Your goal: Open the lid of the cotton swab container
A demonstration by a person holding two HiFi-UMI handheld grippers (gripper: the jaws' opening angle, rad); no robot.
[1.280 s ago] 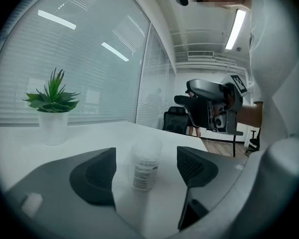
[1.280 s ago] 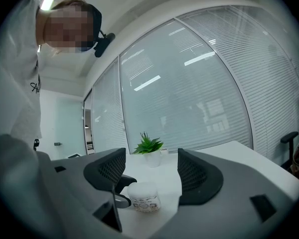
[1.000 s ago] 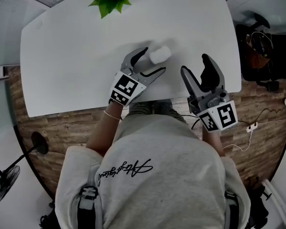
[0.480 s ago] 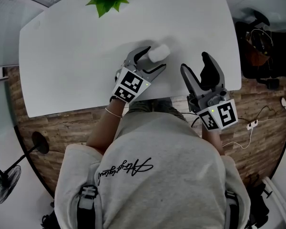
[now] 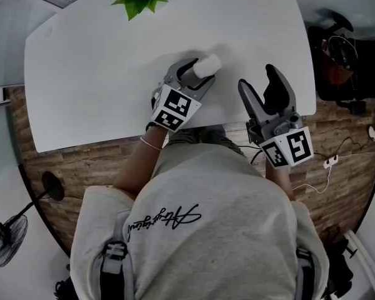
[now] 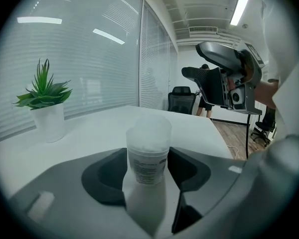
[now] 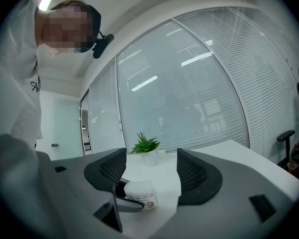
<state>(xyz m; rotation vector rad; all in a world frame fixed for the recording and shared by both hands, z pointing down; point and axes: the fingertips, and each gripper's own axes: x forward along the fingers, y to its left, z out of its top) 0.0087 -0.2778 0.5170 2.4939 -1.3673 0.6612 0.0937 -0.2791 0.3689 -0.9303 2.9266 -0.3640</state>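
Jaws of the left gripper (image 5: 200, 74) had just been closing, and in the left gripper view their dark pads (image 6: 109, 176) met both sides of the cotton swab container (image 6: 148, 156), low on its labelled body. The container stood upright on the white table (image 5: 94, 74), a little right of the table's middle and toward the person's edge. Its translucent lid (image 6: 149, 129) was on top, clear above the pads. Far off to the left, near the table's far edge, stood a green plant (image 6: 42, 89) in a white pot (image 6: 49, 124), well apart from the container.

Further right, the right gripper (image 5: 257, 83) hung over the near edge of the table, beside the left one but not touching it or the container. Its jaws stood wide apart with nothing between them. Through that gap, the right gripper view showed the container (image 7: 139, 193) lower left with one dark jaw of the left gripper (image 7: 120, 200) against it, and the plant (image 7: 145, 146) small behind. From the head view, the container (image 5: 207, 66) showed as a pale cylinder at the left gripper's tips.
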